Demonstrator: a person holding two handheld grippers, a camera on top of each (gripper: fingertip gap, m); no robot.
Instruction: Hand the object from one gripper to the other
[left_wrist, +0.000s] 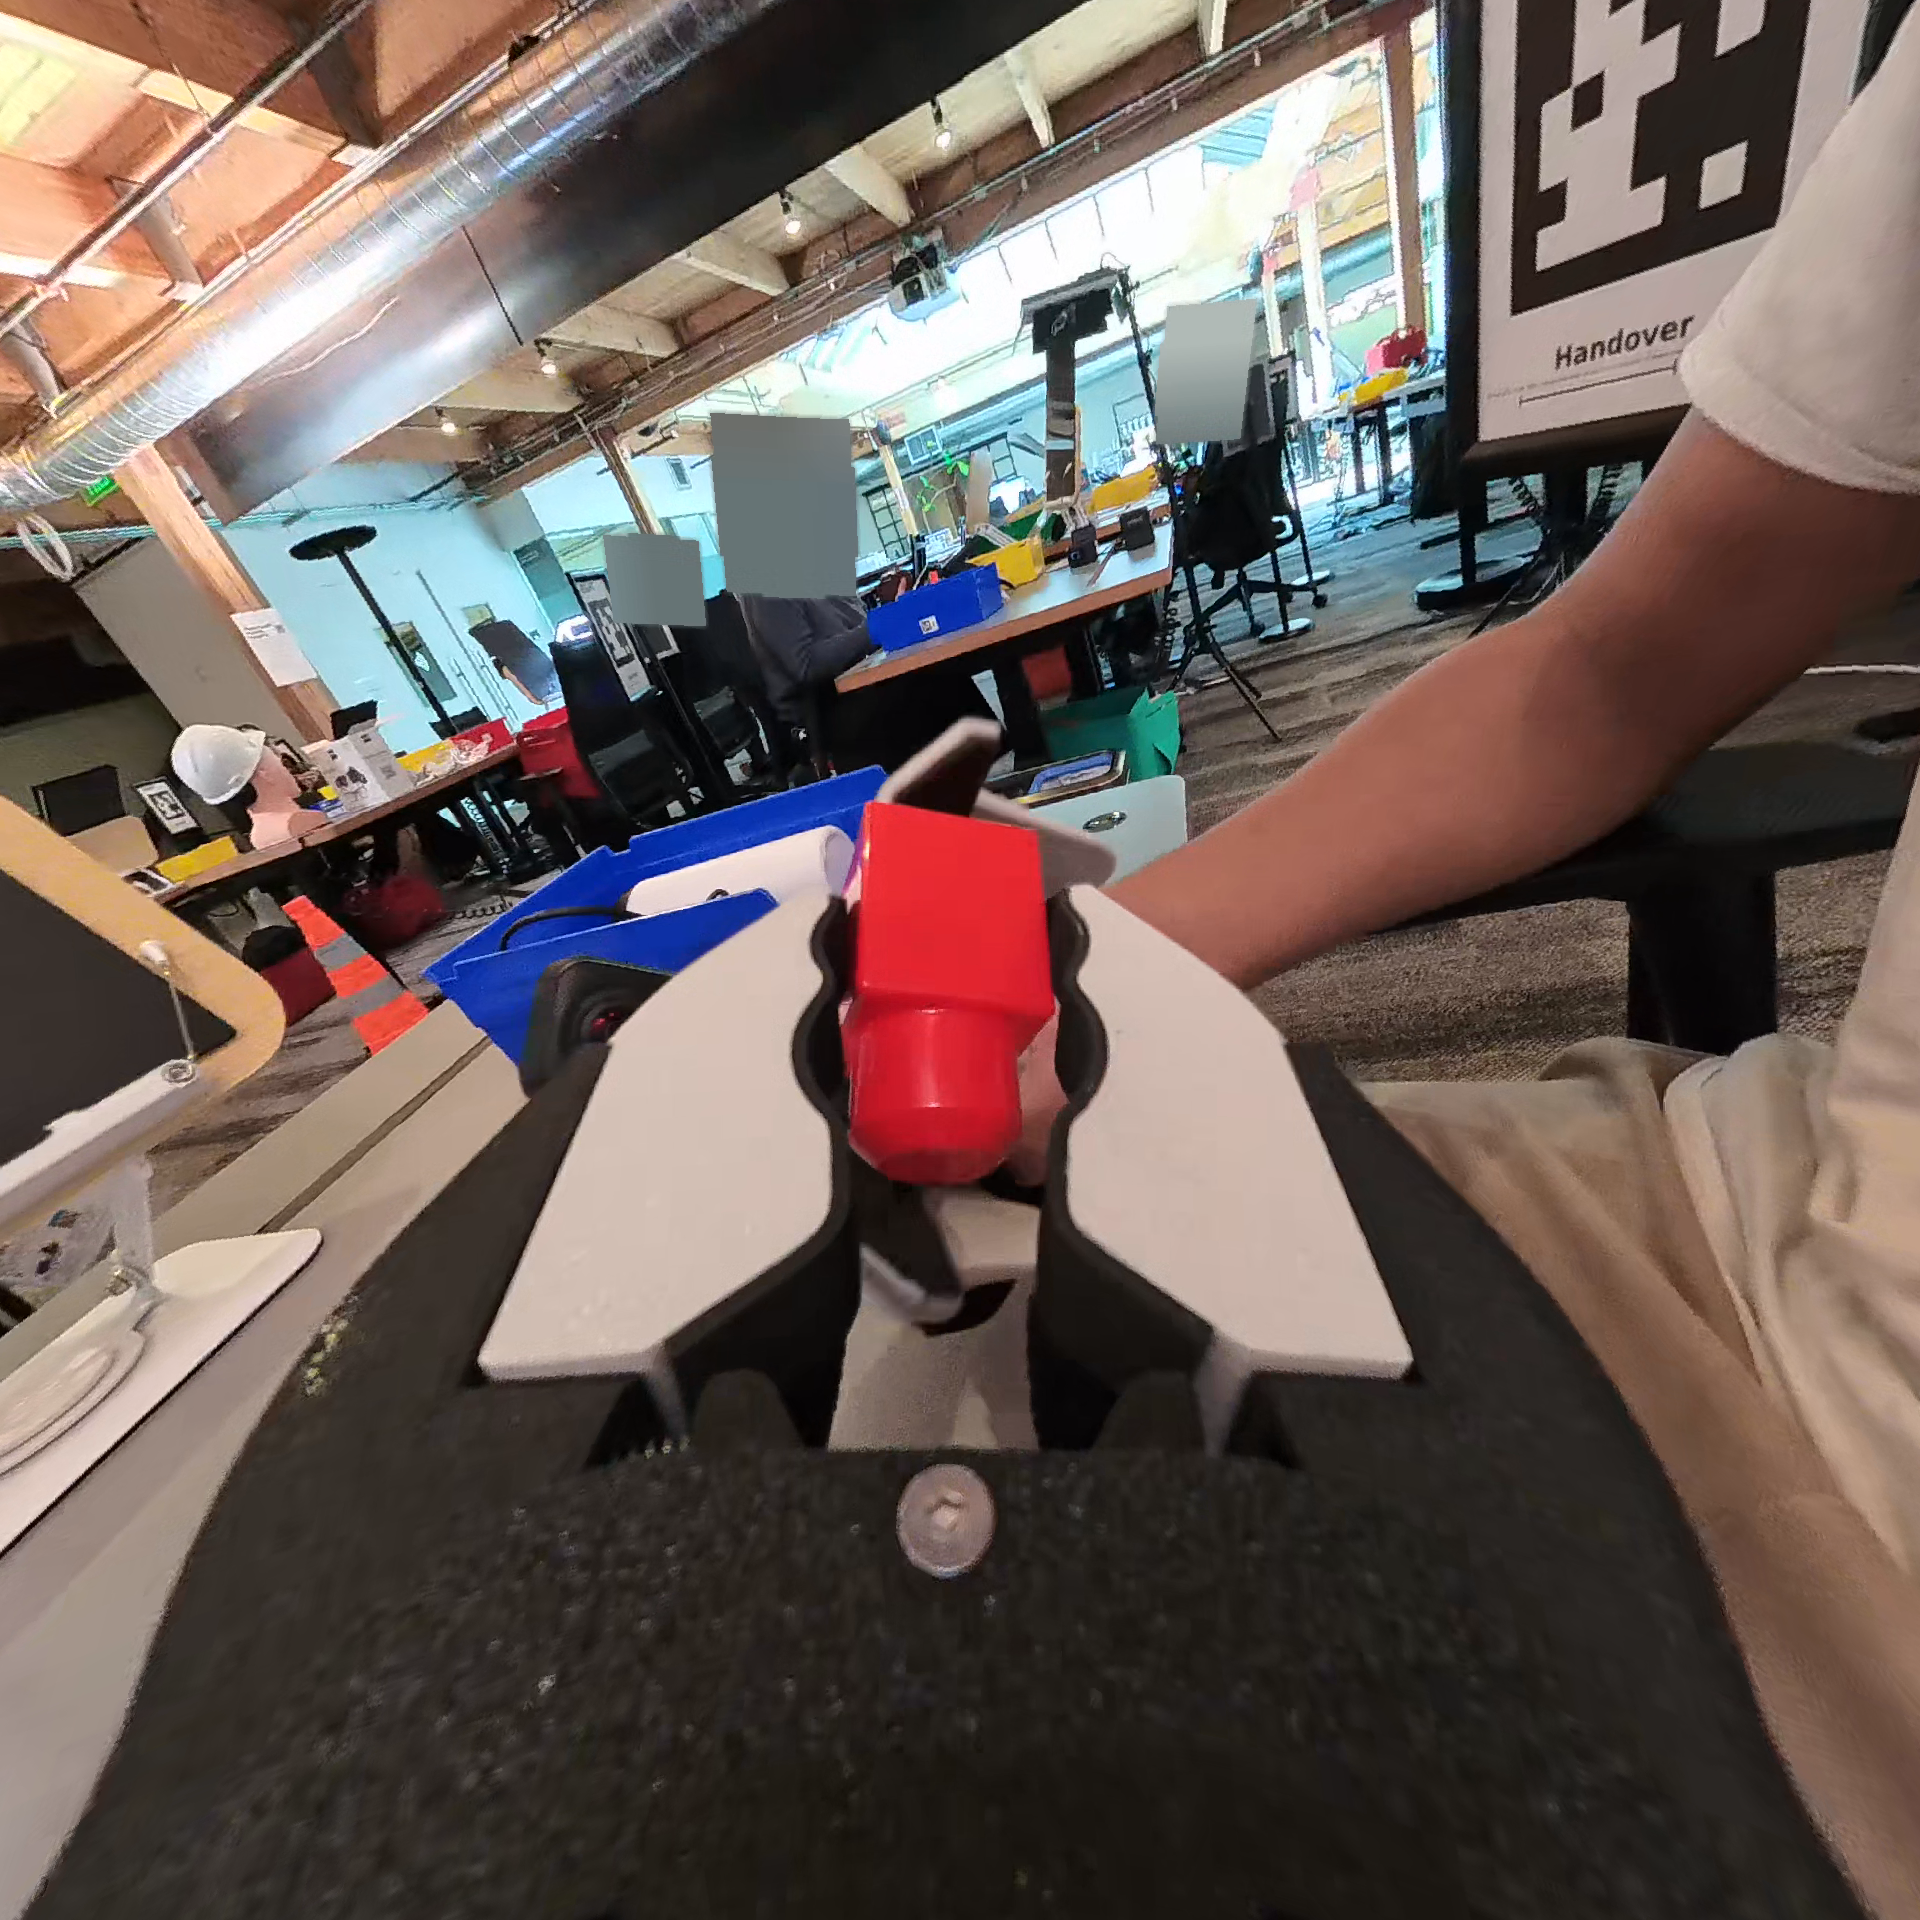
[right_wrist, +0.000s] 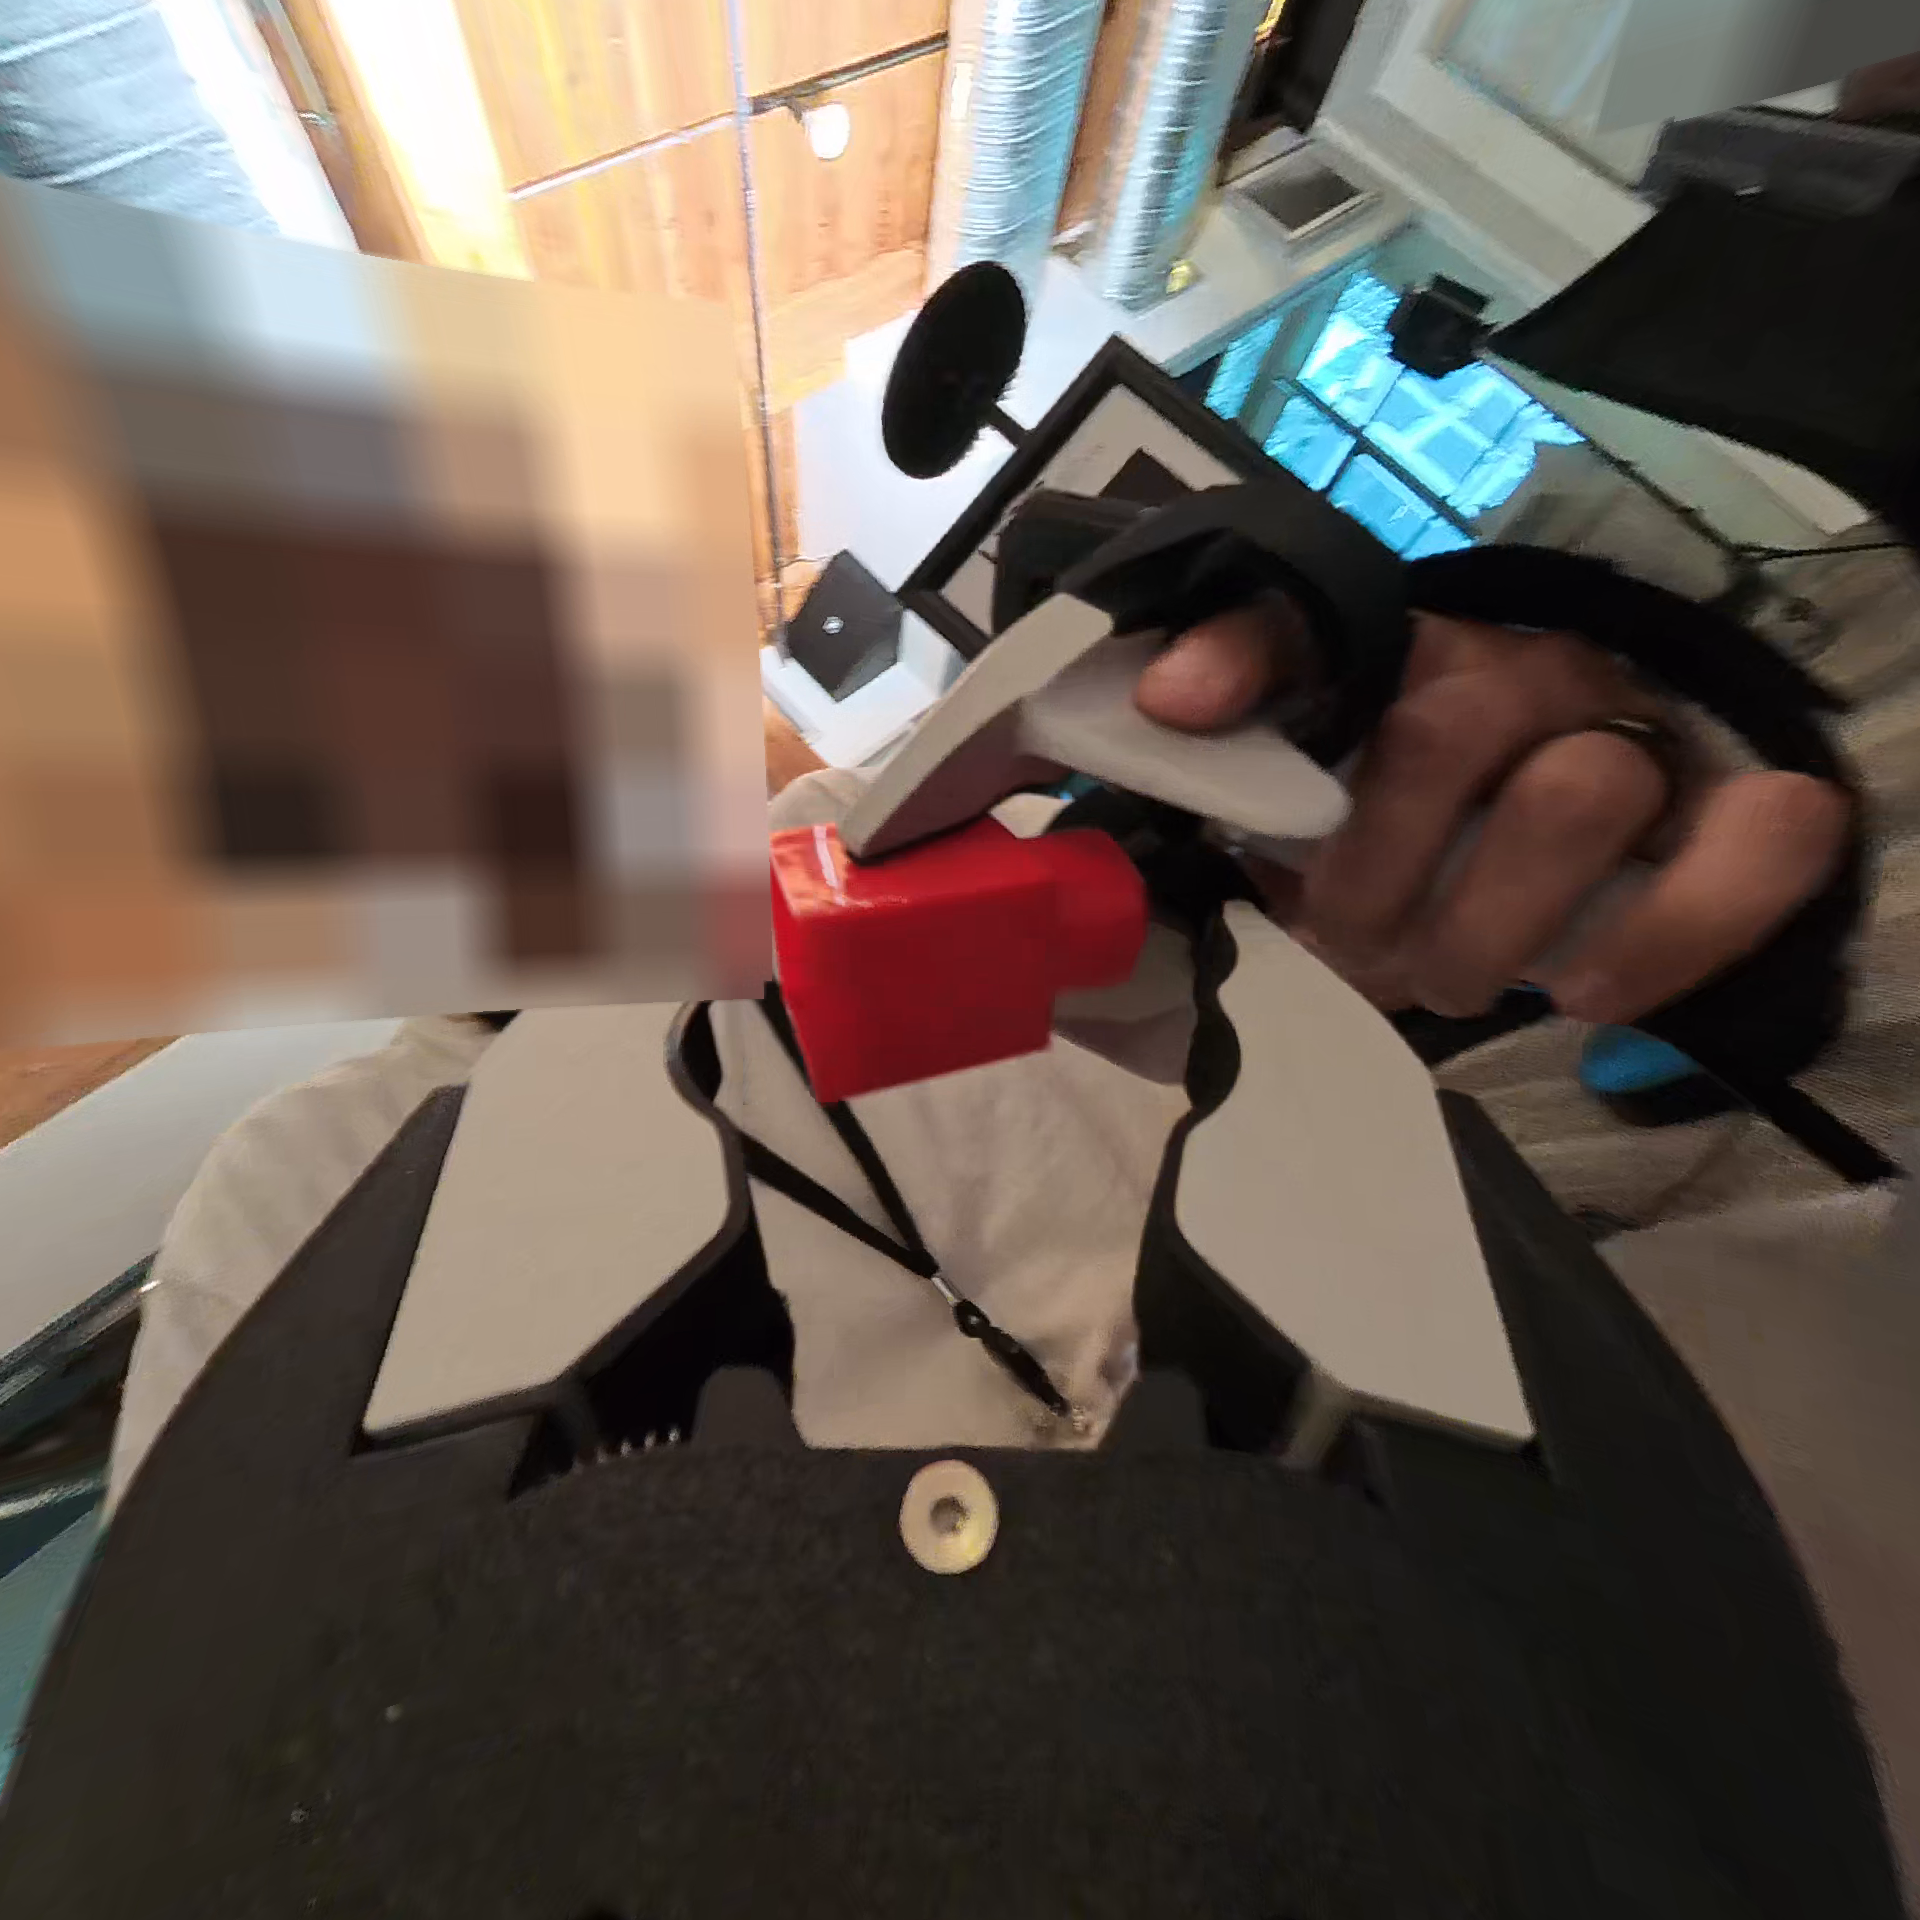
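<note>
The red block (left_wrist: 940, 935), a square body with a round stub, sits between my left gripper's (left_wrist: 945, 977) fingers, which are shut on its sides. The right gripper's fingers (left_wrist: 940, 774) show above and below the block, spread apart. In the right wrist view the red block (right_wrist: 914, 956) lies at the tips of my right gripper (right_wrist: 951, 1039), whose jaws stand wide open on either side of it without touching. A finger (right_wrist: 966, 727) of the left gripper presses on the block's top face; its other finger is hidden behind the block.
A person's hand (right_wrist: 1507, 810) holds the left gripper, and a bare forearm (left_wrist: 1455, 779) reaches in from the right. A blue bin (left_wrist: 582, 935) and an orange cone (left_wrist: 358, 977) stand beyond the table edge. A board with a black-and-white marker (left_wrist: 1621, 208) stands at the upper right.
</note>
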